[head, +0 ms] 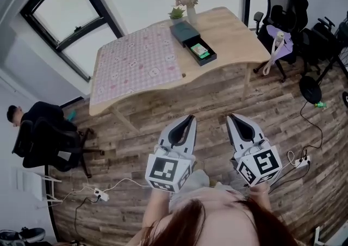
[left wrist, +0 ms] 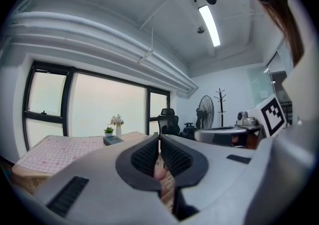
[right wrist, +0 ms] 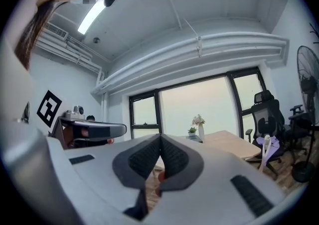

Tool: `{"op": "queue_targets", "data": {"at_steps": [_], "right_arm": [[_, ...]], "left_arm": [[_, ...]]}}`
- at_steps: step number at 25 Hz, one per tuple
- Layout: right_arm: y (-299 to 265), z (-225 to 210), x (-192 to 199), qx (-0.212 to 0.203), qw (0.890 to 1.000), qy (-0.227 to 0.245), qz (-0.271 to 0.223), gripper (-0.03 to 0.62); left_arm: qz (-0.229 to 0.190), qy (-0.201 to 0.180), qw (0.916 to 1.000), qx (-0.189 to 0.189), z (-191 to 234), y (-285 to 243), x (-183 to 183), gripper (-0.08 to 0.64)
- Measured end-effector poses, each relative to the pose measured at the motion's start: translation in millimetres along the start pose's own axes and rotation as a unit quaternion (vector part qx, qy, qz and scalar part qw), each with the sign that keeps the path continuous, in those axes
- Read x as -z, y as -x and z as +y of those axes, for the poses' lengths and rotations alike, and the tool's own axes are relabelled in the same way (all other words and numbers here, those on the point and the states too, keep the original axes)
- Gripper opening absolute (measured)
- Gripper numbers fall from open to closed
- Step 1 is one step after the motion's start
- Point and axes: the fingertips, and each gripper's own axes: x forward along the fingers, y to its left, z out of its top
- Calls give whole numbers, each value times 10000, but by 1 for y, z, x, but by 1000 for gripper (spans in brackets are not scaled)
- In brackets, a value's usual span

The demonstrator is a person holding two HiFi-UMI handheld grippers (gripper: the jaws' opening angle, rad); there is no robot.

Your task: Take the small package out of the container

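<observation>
Both grippers hang short of the table (head: 234,35), above the floor. Left gripper (head: 187,118): jaws pressed together, empty. Right gripper (head: 233,116): likewise closed on nothing. On the table's far half, the dark container (head: 208,60) lies open with the small package (head: 199,50) inside, green, its print too small to read.
</observation>
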Motion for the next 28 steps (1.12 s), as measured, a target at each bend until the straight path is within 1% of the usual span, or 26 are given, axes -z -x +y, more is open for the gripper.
{"op": "queue_targets", "data": {"at_steps": [14, 21, 28], "right_arm": [[-75, -13, -7, 203, 9998, -41, -6, 0], [-107, -13, -13, 365, 9990, 233, 131, 0], [-138, -8, -15, 518, 9977, 374, 213, 0]], "left_arm": [[-17, 111, 9999, 93, 73, -36, -3, 17], [-35, 93, 9998, 159, 103, -46, -11, 17], [-8, 97, 9995, 289, 133, -54, -11, 17]]}}
